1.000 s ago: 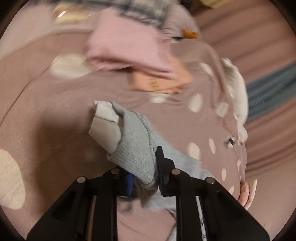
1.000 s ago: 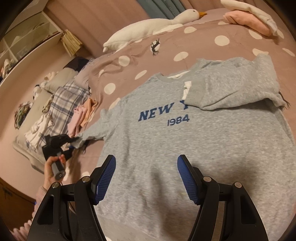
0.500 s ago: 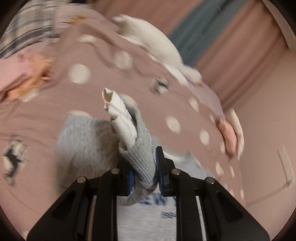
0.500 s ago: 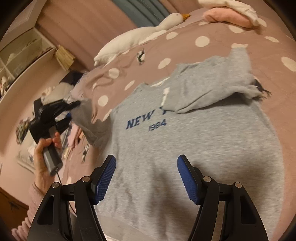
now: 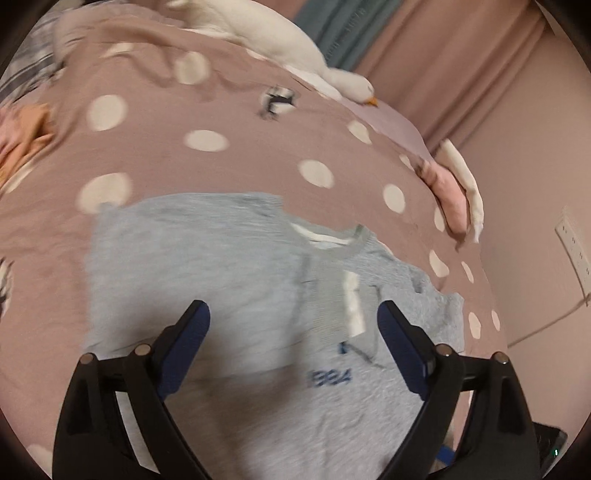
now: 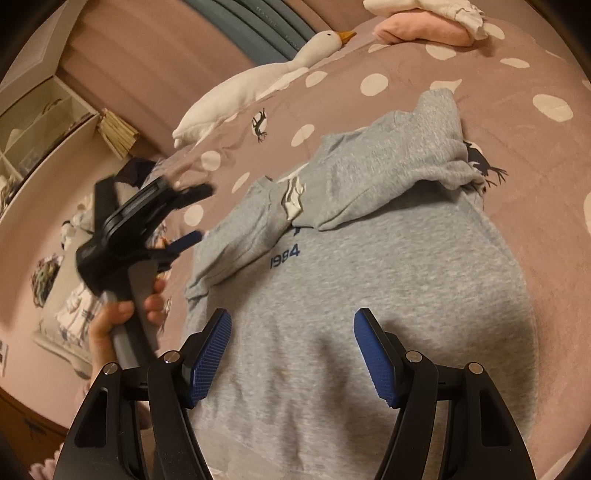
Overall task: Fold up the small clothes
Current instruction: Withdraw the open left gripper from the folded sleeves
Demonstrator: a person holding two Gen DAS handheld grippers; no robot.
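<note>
A grey sweatshirt (image 6: 388, 277) printed "1984" lies flat on the dotted pink bedspread (image 6: 517, 129). Both sleeves are folded in over the chest: the right sleeve (image 6: 388, 173) and the left sleeve (image 6: 240, 236), their white-lined cuffs meeting near the collar. My left gripper (image 5: 291, 308) hovers over the sweatshirt (image 5: 258, 387) with its jaws opening wide and nothing pressed between them; the left sleeve (image 5: 207, 258) lies below it. The right wrist view shows the left gripper (image 6: 201, 212) held in a hand (image 6: 110, 321). My right gripper (image 6: 293, 315) stands open above the hem, empty.
A white goose plush (image 6: 258, 81) lies along the bed's far side. Folded pink and white clothes (image 6: 424, 31) are stacked at the far corner. A shelf unit (image 6: 37, 122) stands left of the bed, with loose clothes piled below it. A wall socket (image 5: 576, 251) is at the right.
My left gripper swung the left sleeve by its cuff across onto the chest and let go, its jaws going from shut to wide. The right gripper shifted slightly and stayed open.
</note>
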